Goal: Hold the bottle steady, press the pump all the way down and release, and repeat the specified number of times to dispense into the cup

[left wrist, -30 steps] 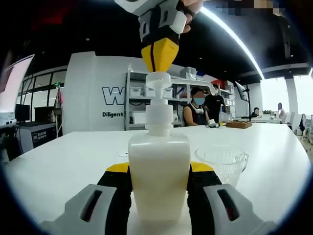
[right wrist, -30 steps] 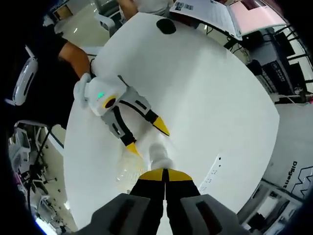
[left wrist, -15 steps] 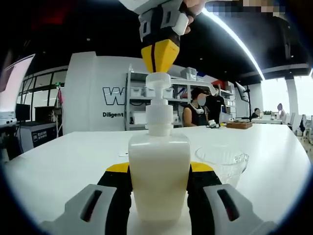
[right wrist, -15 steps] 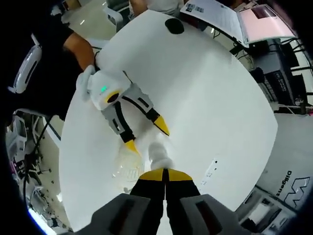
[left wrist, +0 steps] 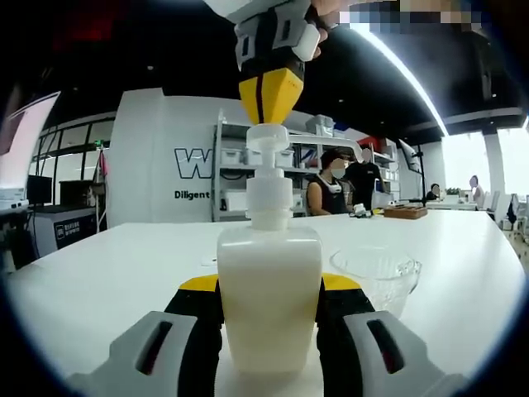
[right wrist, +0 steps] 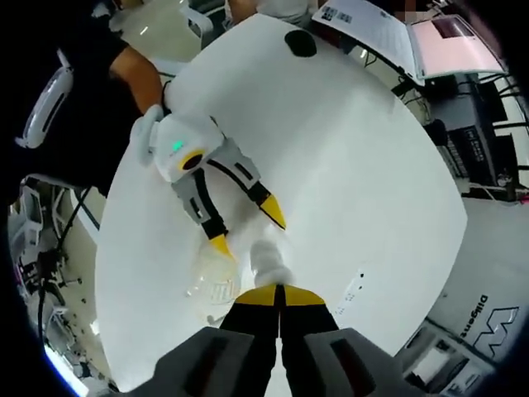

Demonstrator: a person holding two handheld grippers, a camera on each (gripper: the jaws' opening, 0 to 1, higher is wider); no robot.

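Little has moved: our right gripper point(left wrist: 270, 93), jaws together, stays atop the pump point(left wrist: 268, 136); left gripper point(left wrist: 269, 306) clamps the bottle point(left wrist: 269, 285) on the table point(left wrist: 124, 256). Off-centre pressing could tip it, missing the cup point(left wrist: 376, 271).

The left claw point(left wrist: 269, 306) clamps from both sides, while the right claw point(right wrist: 279, 299), jaws together, points straight down.

Bright ceiling strip light point(left wrist: 397, 62), sharp focus, fisheye-bent edges
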